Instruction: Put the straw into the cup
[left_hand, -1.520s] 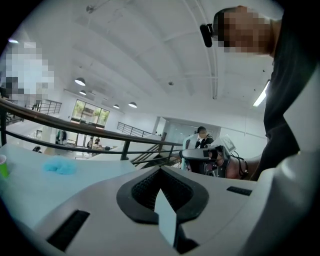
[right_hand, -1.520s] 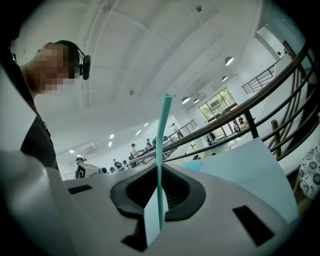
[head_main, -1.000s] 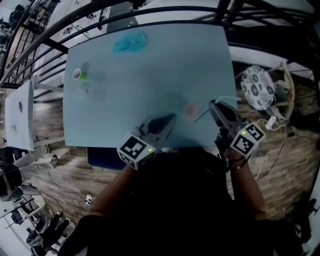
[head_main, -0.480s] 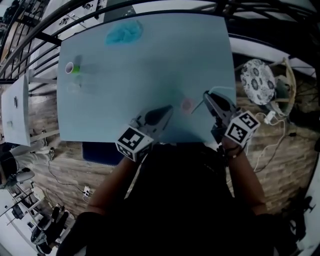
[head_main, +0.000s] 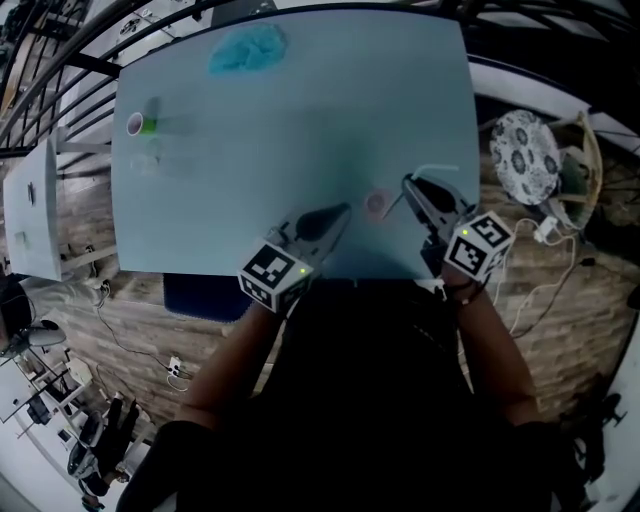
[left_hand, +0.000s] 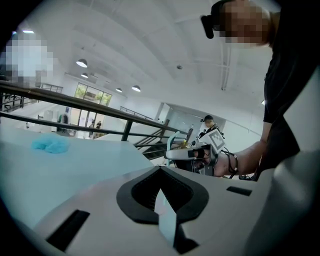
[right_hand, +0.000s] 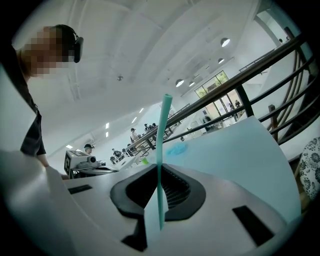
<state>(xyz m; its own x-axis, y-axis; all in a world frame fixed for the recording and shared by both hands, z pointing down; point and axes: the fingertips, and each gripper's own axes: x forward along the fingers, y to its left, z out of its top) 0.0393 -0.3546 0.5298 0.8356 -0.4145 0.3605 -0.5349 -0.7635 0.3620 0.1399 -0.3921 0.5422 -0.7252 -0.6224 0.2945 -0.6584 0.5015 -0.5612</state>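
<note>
Straw (right_hand: 162, 145): teal, pinched upright between the fingers (right_hand: 220, 200) of the right gripper (right_hand: 159, 170). Rises out of the narrow slit where those fingers meet and ends well above them, open tip uppermost. Fingers almost together, kept apart only by the straw itself, pads pressing on it from both sides.

In the head view, sits over the near right part of the light blue table (head_main: 300, 120), with its lower end just beside the cup (head_main: 376, 203), on the cup's right. Cannot tell whether the two touch. Bends near the top, the short upper part pointing away to the right.

Cup: small, round, pinkish, standing on the table between the tips of the two grippers, nearer the right one.

Left gripper (left_hand: 161, 170): fingers (left_hand: 95, 210) fully together, nothing between them, nothing held. Reaches in over the table's near edge and points toward the cup, a little apart from it.

Farther off: crumpled blue cloth (head_main: 246, 48) near the table's far edge; a small pink-topped green thing (head_main: 140, 124) by the left edge, too small to name.
</note>
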